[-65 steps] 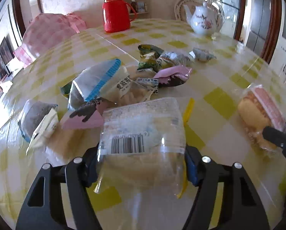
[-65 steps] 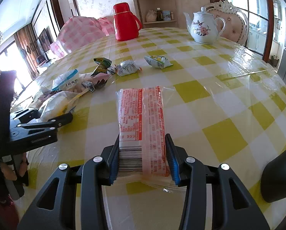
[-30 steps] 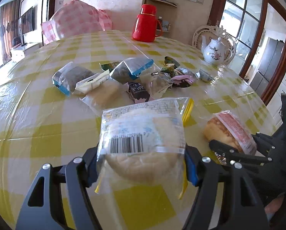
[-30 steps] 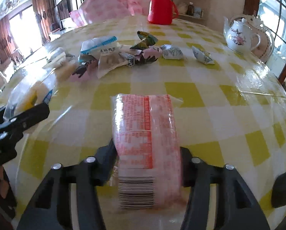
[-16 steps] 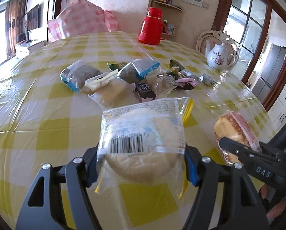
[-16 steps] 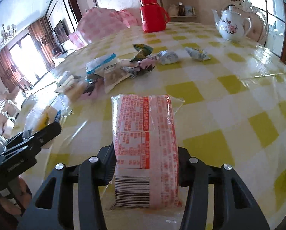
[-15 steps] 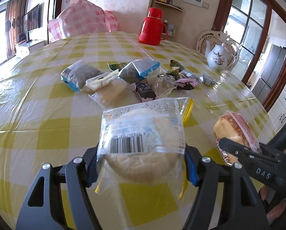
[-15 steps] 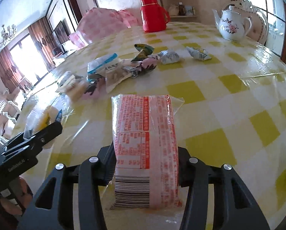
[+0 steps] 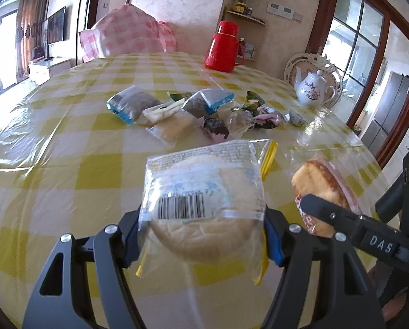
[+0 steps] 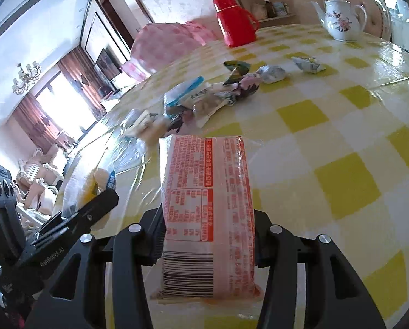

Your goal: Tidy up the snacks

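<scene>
Snacks in both grippers have come up off the table (image 9: 67, 148), left gripper (image 9: 201, 235) pinching the bun (image 9: 204, 208), right gripper (image 10: 208, 240) the cake (image 10: 208, 208), so they're probably heading somewhere to get sorted.

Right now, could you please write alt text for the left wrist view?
The left gripper holds a clear-bagged round bun above a yellow-checked table. Beside it, the right gripper's fingers hold a wrapped cake; loose snacks, a red thermos and a teapot lie beyond.
</scene>
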`<action>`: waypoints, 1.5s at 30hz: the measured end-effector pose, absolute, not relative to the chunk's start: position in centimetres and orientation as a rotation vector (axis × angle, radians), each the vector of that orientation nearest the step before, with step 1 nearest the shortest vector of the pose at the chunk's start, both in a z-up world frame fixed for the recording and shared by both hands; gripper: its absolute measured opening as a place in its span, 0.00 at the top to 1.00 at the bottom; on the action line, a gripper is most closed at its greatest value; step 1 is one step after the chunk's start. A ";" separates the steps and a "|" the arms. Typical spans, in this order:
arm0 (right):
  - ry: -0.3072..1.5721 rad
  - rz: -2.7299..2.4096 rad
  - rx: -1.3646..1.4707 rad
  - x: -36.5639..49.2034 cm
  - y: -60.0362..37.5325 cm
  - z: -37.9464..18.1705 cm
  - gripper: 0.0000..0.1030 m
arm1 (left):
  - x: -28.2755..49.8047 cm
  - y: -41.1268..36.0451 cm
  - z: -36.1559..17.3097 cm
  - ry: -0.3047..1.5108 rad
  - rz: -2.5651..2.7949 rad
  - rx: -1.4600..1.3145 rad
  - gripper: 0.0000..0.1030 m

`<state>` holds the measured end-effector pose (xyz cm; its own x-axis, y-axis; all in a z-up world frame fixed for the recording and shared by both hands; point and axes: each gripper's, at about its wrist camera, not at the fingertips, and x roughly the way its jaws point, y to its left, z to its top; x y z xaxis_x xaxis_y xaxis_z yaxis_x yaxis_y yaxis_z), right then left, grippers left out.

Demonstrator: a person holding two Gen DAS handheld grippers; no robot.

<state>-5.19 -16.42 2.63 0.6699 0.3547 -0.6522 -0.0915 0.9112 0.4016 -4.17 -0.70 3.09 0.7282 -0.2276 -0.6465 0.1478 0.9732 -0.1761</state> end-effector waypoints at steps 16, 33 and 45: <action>0.810 0.446 0.278 -8.3 -8.7 3.1 0.55 | -13.6 8.4 5.5 0.727 -0.069 -0.067 0.32; 0.835 0.777 0.031 -13.7 8.3 4.0 0.55 | -21.4 27.5 6.1 0.856 0.128 -0.025 0.31; 0.806 1.014 -0.280 -21.8 19.3 2.9 0.34 | -22.1 34.2 3.6 1.005 0.406 0.050 0.10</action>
